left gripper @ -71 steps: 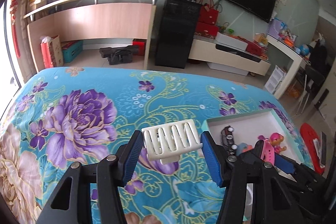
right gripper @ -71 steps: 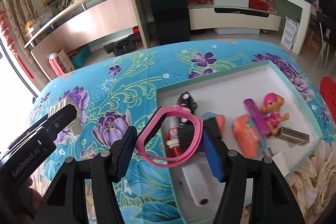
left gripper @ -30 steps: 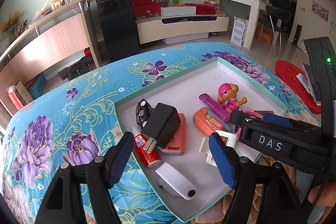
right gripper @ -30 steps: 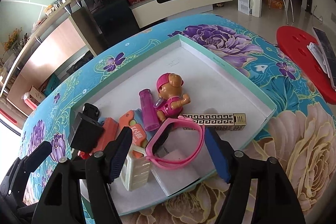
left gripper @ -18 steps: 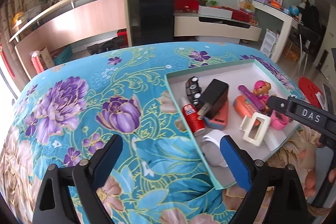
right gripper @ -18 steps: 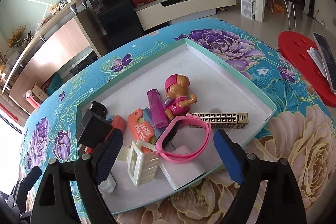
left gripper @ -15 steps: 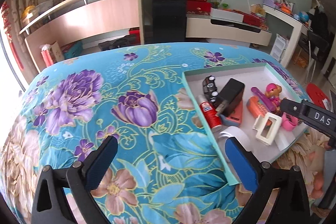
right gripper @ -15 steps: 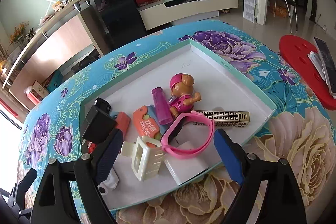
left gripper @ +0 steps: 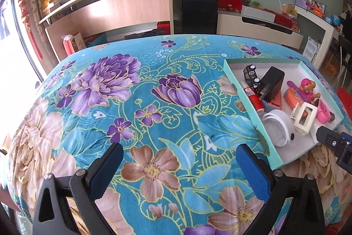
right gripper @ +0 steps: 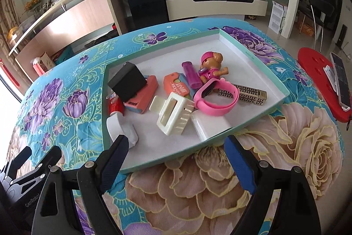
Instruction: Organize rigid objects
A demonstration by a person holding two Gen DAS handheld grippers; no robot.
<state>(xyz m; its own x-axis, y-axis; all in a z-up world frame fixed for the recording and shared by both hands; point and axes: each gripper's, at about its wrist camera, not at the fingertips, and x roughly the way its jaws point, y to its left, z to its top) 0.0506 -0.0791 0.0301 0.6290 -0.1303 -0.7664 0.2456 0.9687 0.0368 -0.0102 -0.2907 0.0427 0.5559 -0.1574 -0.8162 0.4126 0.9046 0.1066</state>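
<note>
A shallow white tray with a green rim [right gripper: 253, 52] [left gripper: 259, 62] lies on the floral blue cloth. In it lie a cream slotted holder [right gripper: 176, 117] [left gripper: 304, 118], a pink wristband [right gripper: 216, 100] [left gripper: 324, 112], a black charger [right gripper: 127, 80] [left gripper: 271, 83], a pink dog toy [right gripper: 211, 68], a purple lighter [right gripper: 191, 74], an orange box [right gripper: 176, 86], a gold patterned box [right gripper: 244, 94], a red tube [right gripper: 115, 105] and a white case [right gripper: 122, 132]. My left gripper [left gripper: 179, 165] is open and empty over bare cloth left of the tray. My right gripper [right gripper: 176, 156] is open and empty at the tray's near edge.
The cloth-covered table [left gripper: 110, 85] drops off at its far and left edges. A wooden desk [left gripper: 114, 10], a black cabinet [left gripper: 198, 8] and a TV bench [right gripper: 217, 3] stand behind. A red stool [right gripper: 319, 80] with a phone stands at the right.
The cream holder and the pink wristband were let go into the tray. Both grippers opened and drew back; the left one swung left over the bare cloth.
</note>
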